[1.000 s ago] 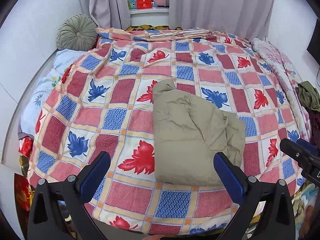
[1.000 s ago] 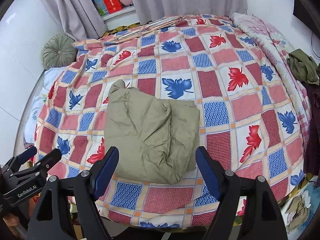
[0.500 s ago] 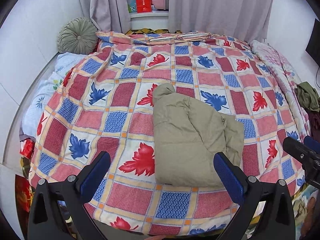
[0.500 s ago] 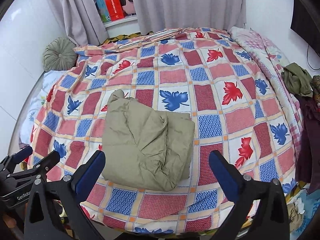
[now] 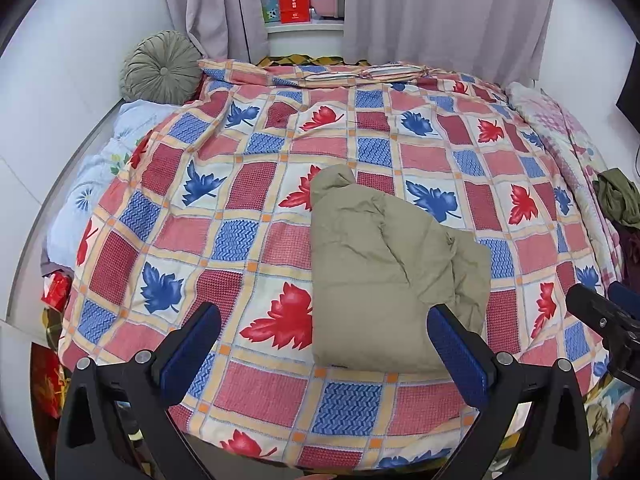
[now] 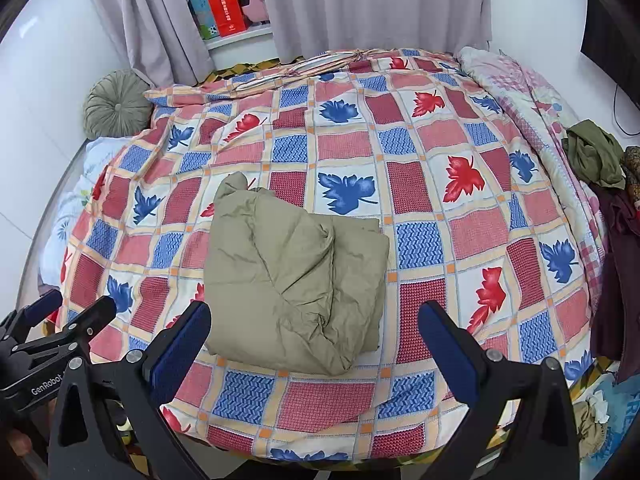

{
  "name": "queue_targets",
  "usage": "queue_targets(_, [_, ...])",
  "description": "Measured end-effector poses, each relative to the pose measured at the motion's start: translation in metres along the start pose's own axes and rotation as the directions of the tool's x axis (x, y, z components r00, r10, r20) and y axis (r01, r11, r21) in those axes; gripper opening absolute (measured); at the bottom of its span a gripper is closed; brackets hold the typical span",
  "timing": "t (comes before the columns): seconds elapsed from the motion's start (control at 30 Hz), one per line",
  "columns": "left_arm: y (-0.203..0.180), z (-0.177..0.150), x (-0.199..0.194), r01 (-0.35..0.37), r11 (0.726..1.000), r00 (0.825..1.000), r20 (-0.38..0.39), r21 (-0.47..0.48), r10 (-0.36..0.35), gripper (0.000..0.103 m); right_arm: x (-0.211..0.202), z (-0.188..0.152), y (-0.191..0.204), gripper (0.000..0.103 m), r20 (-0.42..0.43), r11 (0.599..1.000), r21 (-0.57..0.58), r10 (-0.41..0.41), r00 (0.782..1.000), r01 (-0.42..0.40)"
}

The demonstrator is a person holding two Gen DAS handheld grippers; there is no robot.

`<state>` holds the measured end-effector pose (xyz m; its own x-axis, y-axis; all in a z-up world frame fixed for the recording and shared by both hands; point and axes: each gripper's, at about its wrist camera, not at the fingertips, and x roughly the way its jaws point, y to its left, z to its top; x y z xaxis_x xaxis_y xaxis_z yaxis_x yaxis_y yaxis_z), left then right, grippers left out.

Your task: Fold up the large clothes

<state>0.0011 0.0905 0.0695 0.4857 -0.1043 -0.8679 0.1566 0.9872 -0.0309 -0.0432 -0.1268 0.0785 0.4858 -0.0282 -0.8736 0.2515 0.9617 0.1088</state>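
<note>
Left gripper [image 5: 324, 340]: I am holding it over the near edge of the bed, fingers spread wide, nothing between the blue pads [image 5: 192, 350], which are touching no cloth.
Right gripper [image 6: 314, 338]: I am holding it over the same near edge, jaws standing as wide as they go and gripping nothing; the blue pads [image 6: 448, 356] are hanging clear of the fabric.
Folded garment [image 5: 384, 276]: a padded olive-tan piece is lying folded into a rough rectangle on the quilt, at 12 o'clock from my right gripper and at about 1 o'clock from my left. One rounded corner is sticking out at its far left end. Its near edge is showing just between my right fingers in the right wrist view, untouched.
Quilt [image 6: 420, 184]: checked, with red and blue leaves, it is covering the bed under the garment.
Round cushion [image 5: 160, 68]: green, sitting at 10 o'clock against the wall.
Loose clothes [image 6: 594, 152]: an olive heap is lying at 2 o'clock on the bed's right edge, well apart from the folded garment.
Curtains [image 6: 360, 4]: grey, hanging at 12 o'clock behind the bed.
</note>
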Motion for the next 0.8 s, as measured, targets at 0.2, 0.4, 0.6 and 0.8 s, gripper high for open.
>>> queue_targets(0.2, [-0.0001, 0.0001, 0.0001, 0.000, 1.000, 1.000, 0.000, 0.001, 0.000, 0.103, 0.0010, 0.0015, -0.0006, 0.103, -0.001, 1.000, 0.000, -0.002, 1.000, 0.002])
queue_targets(0.4, [0.0008, 0.0009, -0.0004, 0.003, 1.000, 1.000, 0.000, 0.001, -0.003, 0.103, 0.0005, 0.0015, -0.0003, 0.103, -0.003, 1.000, -0.002, -0.001, 1.000, 0.001])
queue_targets(0.6, [0.0002, 0.0006, 0.0004, 0.000, 1.000, 1.000, 0.000, 0.002, 0.000, 0.103, 0.0008, 0.0001, 0.0001, 0.103, -0.003, 1.000, -0.002, -0.002, 1.000, 0.002])
queue_targets(0.8, [0.0007, 0.0010, 0.0005, 0.001, 1.000, 1.000, 0.001, 0.003, -0.001, 0.103, 0.0009, 0.0011, -0.0002, 0.103, -0.003, 1.000, 0.000, 0.000, 1.000, 0.000])
